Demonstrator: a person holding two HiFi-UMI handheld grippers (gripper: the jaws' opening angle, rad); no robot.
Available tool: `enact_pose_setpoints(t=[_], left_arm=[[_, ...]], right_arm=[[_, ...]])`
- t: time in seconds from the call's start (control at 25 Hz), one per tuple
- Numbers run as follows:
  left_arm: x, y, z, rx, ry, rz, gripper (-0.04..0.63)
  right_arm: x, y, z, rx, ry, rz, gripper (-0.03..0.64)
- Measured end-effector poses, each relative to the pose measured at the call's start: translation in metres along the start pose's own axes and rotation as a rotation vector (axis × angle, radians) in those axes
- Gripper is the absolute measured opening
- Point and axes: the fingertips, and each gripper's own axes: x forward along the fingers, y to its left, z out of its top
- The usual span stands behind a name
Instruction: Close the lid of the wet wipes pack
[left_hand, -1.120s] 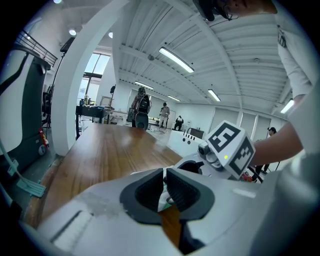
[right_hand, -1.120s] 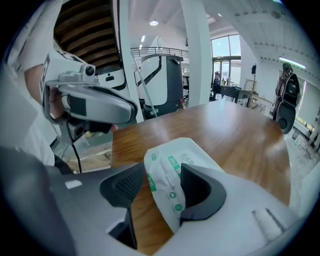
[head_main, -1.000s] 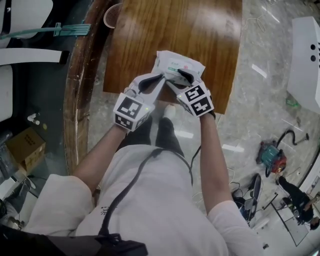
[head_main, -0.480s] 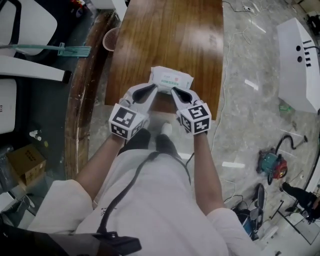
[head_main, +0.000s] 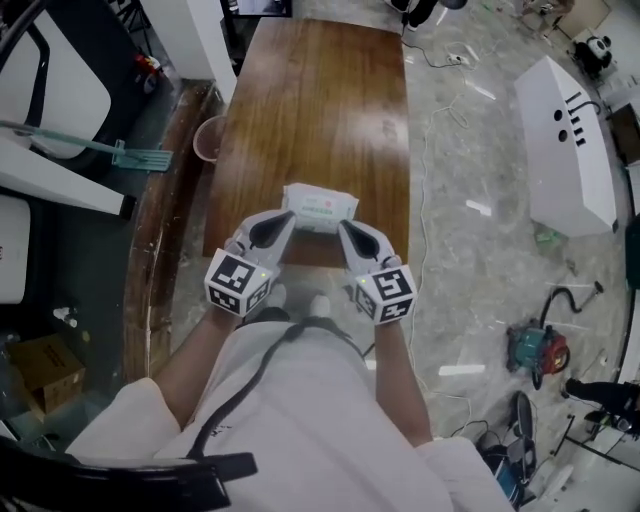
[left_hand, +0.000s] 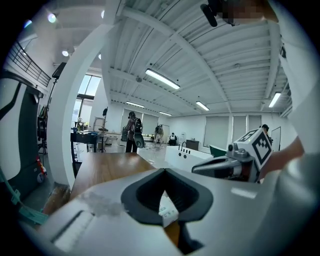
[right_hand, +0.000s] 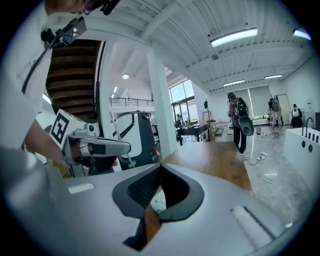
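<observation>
The white wet wipes pack (head_main: 320, 208) lies flat on the wooden table (head_main: 310, 100), close to its near edge. Whether its lid sits fully down I cannot tell from the head view. My left gripper (head_main: 288, 216) hovers at the pack's near left corner, jaws together with nothing in them. My right gripper (head_main: 341, 225) hovers at the near right corner, also shut and empty. In the left gripper view the jaw tips (left_hand: 164, 170) meet, and a bit of the pack (left_hand: 167, 212) shows below. The right gripper view shows its tips (right_hand: 160, 165) meeting above the pack (right_hand: 159, 204).
A pink cup (head_main: 208, 138) and a teal long-handled tool (head_main: 120, 152) lie left of the table. A white cabinet (head_main: 565, 150) stands at the right, with a red and green machine (head_main: 535, 348) and cables on the floor. People stand far down the hall.
Both grippers have lifted off the pack and drawn back toward the person. The right jaws have gone from spread on the pack to shut. The crumpled pack now lies flat.
</observation>
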Motion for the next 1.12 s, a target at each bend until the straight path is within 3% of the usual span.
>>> enact_pose_setpoints(t=[0.4,0.64,1.12], left_arm=[[-0.019,-0.009,0.041,0.040,-0.062,-0.016,0.003],[-0.024,-0.008,0.055,0.055,-0.098,-0.011,0.003],[-0.011,0.004,0.044,0.036,-0.070,-0.010,0.003]], right_arm=[[-0.047,0.005,0.058,-0.020,-0.152,-0.064,0.009],[-0.048,0.007,0.060,-0.019,-0.163,-0.065,0.009],[-0.032,0.000,0.054,-0.034,-0.128,-0.060,0.008]])
